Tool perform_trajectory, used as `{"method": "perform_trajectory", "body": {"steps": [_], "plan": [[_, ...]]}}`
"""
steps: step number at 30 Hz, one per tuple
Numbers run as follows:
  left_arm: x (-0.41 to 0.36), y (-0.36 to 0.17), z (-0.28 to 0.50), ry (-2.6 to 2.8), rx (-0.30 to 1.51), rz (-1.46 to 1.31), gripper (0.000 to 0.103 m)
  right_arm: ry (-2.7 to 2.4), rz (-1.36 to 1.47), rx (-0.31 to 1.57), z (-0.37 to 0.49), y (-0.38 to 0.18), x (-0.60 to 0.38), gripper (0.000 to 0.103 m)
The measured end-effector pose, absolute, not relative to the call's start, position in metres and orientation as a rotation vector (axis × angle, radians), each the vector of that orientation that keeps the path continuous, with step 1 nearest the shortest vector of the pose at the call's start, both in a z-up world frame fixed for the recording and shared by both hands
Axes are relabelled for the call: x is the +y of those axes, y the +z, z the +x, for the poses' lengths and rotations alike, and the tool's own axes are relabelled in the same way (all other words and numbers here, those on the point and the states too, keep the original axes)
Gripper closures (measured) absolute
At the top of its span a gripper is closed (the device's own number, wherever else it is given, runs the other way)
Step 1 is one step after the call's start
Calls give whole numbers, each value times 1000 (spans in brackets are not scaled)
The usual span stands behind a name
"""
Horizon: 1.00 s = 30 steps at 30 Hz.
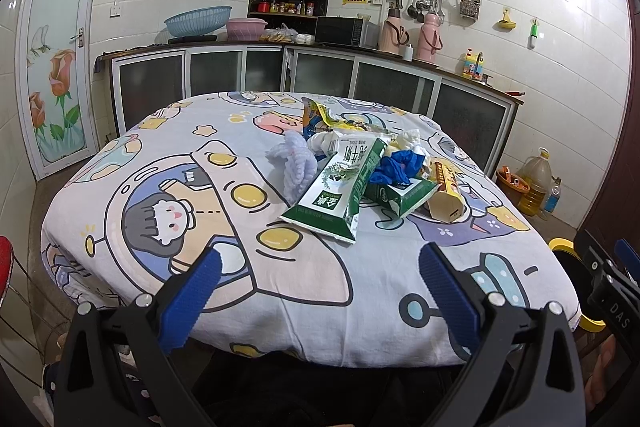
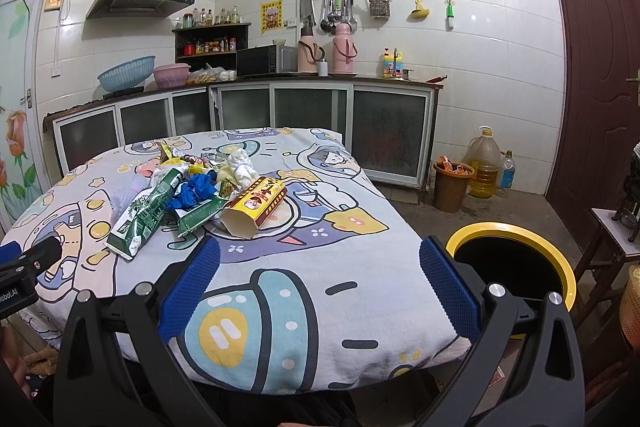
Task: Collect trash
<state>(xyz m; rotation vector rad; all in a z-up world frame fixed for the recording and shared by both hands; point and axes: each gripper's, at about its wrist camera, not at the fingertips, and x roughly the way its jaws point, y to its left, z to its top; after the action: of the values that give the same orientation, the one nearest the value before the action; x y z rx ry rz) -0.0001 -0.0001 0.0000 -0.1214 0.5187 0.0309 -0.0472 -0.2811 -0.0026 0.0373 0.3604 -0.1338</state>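
Cotton cartoon-print cloth covers the round counter [image 2: 320,307]; all the trash sits in one heap past its middle, well apart from both grippers. Black bin with a yellow rim [image 2: 516,231] stands on the floor just beside the counter, on the right side.

Largest piece: flattened green-and-white milk carton [image 1: 340,187] – probably light, stiff along the folds, waxy and likely slippery; pinch the near flat end. A second green carton [image 2: 200,215] lies partly under it. Yellow-and-red open-ended cardboard box [image 2: 256,205] – hollow, would crush; grip across one wall at the open mouth. Pale lilac knitted cloth [image 1: 296,163] and crumpled blue plastic wad [image 2: 196,191] – soft, bunch and squeeze. White tissue wads [image 2: 242,165] and foil wrappers behind: featherweight, likely to slip.

Left gripper [image 1: 320,267] wide open, empty, hovering over the near edge. Right gripper [image 2: 320,263] same – wide open, nothing held.
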Motion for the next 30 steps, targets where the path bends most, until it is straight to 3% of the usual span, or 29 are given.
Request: {"method": "perform_trajectory", "body": {"steps": [30], "plan": [[-3, -7, 0, 29, 532, -124, 8, -134, 37, 361, -48, 1, -280, 7]]}}
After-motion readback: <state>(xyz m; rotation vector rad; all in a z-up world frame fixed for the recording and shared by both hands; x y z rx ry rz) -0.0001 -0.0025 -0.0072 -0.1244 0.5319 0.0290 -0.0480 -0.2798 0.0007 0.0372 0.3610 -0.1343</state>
